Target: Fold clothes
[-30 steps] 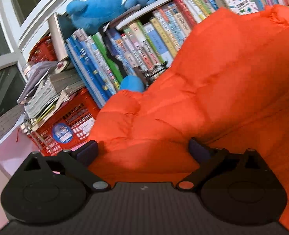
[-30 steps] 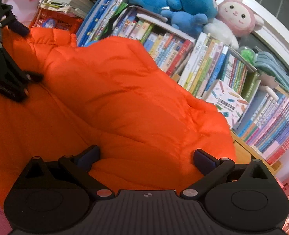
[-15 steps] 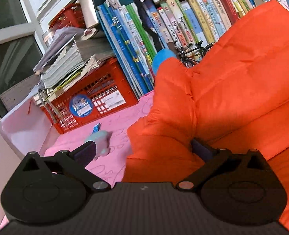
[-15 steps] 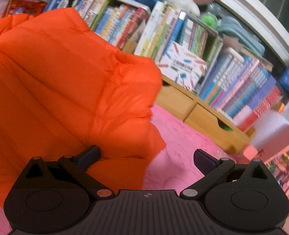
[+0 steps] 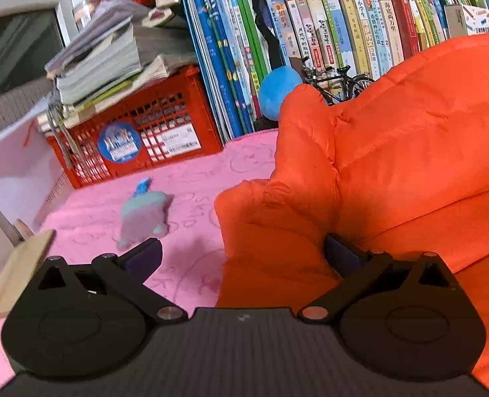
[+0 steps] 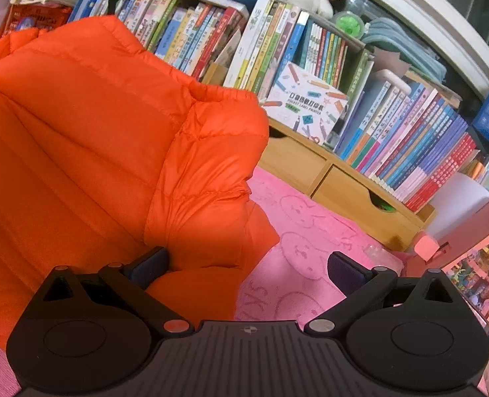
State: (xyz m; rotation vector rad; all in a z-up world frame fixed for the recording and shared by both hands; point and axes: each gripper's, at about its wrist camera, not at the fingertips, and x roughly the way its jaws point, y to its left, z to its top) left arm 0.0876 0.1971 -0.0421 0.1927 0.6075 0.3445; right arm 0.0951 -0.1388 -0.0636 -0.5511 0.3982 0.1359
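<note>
orange puffer jacket (image 5: 393, 165) lies on a pink blanket (image 5: 178, 198), stretched sideways between both grippers. left gripper (image 5: 241, 254) and right gripper (image 6: 247, 264), jaws apart, each straddle a jacket edge.

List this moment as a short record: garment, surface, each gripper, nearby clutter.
garment: orange puffer jacket, puffy and bunched, lying on the surface
surface: pink patterned cloth
left gripper: open, at the jacket's left edge
right gripper: open, at the jacket's right edge
clutter: small plush toy on the cloth; red crate; rows of books behind
</note>
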